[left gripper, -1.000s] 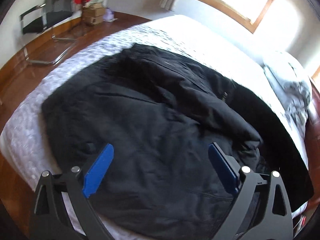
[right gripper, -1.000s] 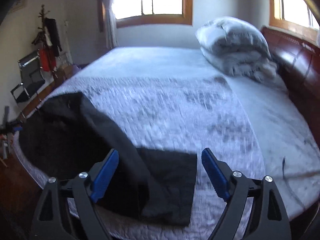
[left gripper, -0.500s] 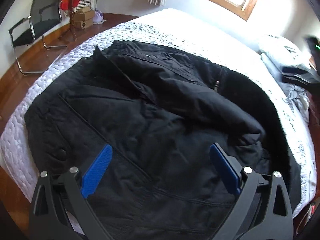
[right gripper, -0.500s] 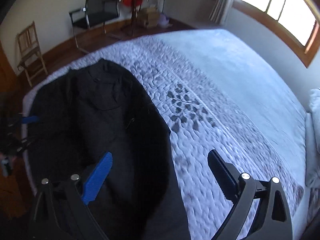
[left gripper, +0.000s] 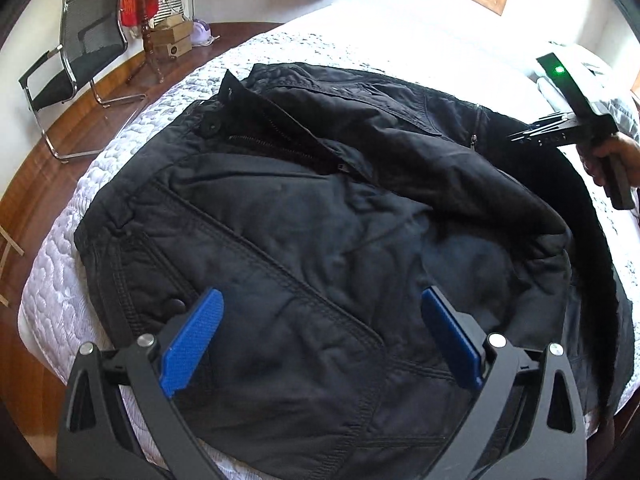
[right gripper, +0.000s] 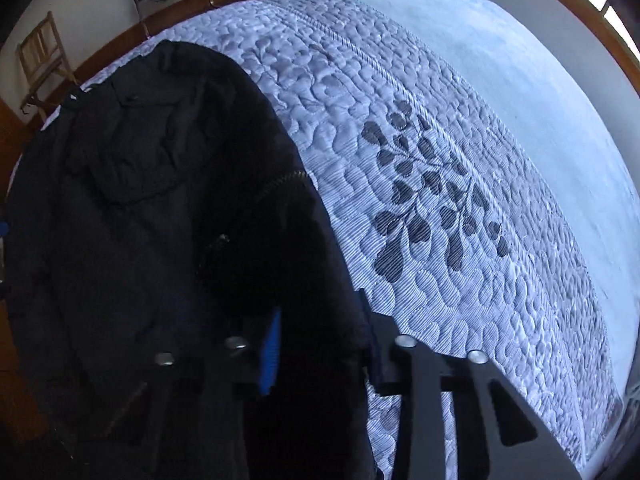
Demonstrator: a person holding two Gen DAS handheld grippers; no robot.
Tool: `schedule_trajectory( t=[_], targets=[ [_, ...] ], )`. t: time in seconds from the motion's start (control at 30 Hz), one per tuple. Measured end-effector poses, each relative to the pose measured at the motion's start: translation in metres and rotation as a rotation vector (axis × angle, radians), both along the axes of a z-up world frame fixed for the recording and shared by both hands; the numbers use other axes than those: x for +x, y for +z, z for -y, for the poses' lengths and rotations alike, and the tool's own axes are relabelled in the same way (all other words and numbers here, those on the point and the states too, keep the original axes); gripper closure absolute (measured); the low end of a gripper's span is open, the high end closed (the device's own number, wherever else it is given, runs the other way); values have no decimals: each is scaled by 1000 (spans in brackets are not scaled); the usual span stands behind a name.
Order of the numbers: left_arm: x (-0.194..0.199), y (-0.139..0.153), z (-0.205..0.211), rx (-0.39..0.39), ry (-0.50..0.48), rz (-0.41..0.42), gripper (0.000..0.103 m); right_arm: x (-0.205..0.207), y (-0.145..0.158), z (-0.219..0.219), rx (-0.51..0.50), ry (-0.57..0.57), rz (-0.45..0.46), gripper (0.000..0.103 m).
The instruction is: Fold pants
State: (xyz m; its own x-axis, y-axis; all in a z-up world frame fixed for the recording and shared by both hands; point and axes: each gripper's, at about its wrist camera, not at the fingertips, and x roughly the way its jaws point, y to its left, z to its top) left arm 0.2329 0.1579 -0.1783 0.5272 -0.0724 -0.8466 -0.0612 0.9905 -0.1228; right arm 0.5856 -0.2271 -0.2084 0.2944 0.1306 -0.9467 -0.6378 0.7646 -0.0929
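Note:
Black pants [left gripper: 320, 220] lie crumpled on a white quilted bed [left gripper: 60, 292], waistband with button and open zipper at the far left. My left gripper [left gripper: 320, 332] is open and hovers over the near part of the pants, empty. My right gripper [right gripper: 320, 340] has its jaws narrowed around a ridge of the black fabric [right gripper: 160, 220] along the pants' right edge. In the left wrist view the right gripper's body [left gripper: 576, 120] shows at the far right, held by a hand.
The bed's quilt with a leaf pattern [right gripper: 432, 200] stretches to the right of the pants. A black chair [left gripper: 76, 60] and boxes [left gripper: 172, 40] stand on the wooden floor beyond the bed. A wooden chair [right gripper: 40, 64] stands at the left.
My right gripper swung down to the pants' right edge and its jaws closed around the fabric. My left gripper came lower and closer over the pants, still open.

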Motion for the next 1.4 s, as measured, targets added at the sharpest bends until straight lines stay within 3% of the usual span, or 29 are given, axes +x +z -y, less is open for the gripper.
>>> schedule_trajectory(
  t=[0.23, 0.5, 0.7, 0.9, 1.13, 1.4],
  targets=[
    [0, 13, -3, -40, 33, 15, 4, -51, 37, -5, 90, 100, 98, 89],
    [0, 45, -13, -130, 98, 71, 4, -162, 83, -23, 214, 276, 262, 89],
    [-9, 73, -21, -194, 151, 128, 4, -249, 88, -39, 250, 435, 319, 89],
    [-24, 87, -28, -218, 189, 144, 3, -309, 69, -55, 254, 563, 282, 89],
    [-30, 49, -33, -211, 213, -16, 2, -330, 40, -65, 215, 615, 239, 89],
    [-63, 7, -61, -481, 325, -107, 3, -330, 24, -75, 151, 662, 229, 88]
  ],
)
